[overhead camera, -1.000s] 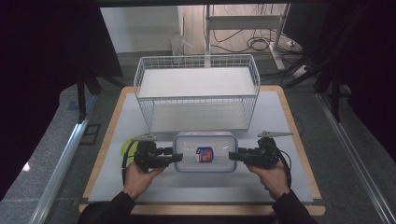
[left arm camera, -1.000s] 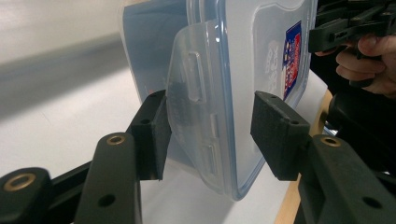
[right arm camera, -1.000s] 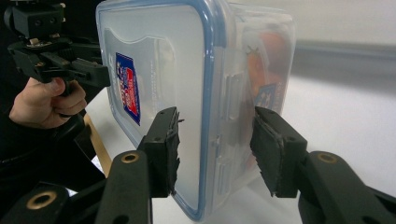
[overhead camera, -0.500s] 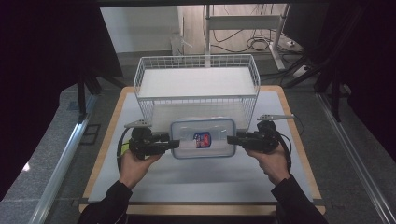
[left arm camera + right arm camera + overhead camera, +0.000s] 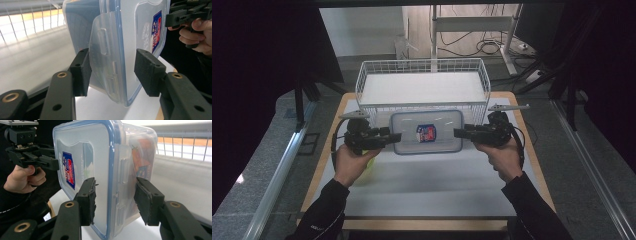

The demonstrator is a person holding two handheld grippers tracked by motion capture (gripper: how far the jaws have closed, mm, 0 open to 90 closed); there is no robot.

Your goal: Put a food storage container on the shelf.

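Lower centre of the high view: left gripper (image 5: 396,138) and right gripper (image 5: 459,133) each clamp an end of the clear plastic container (image 5: 427,132), blue-rimmed lid up, held off the table (image 5: 432,185). Just behind it, upper centre, stands the white wire basket (image 5: 422,90).

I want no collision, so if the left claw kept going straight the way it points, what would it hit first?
The clear lidded container itself: the left claw already grips its end, pointing across toward the right claw on the far end.
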